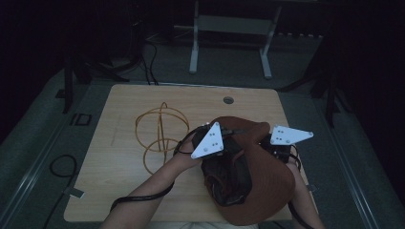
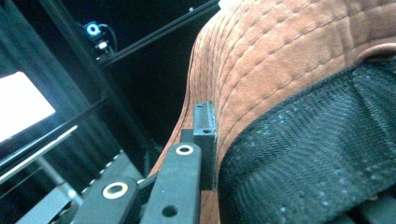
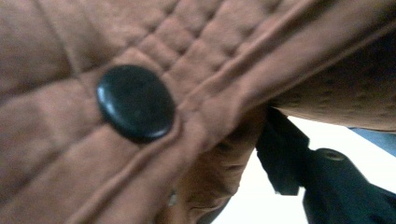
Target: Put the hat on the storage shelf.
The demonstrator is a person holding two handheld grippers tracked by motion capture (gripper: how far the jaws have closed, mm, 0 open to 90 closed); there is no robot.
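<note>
High view above the table (image 1: 119, 200); both gripper views close against the hat (image 1: 267, 191)

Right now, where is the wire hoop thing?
In the high view, the wire hoops lie on the table's left half, just left of the left gripper and the brown hat.

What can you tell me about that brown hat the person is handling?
The brown hat looks like stitched suede, with a quilted brim, a black inner band and a black button. It is turned opening-up over the wooden table near the person's edge. The left gripper pinches its brim; the right gripper is at its far side.
</note>
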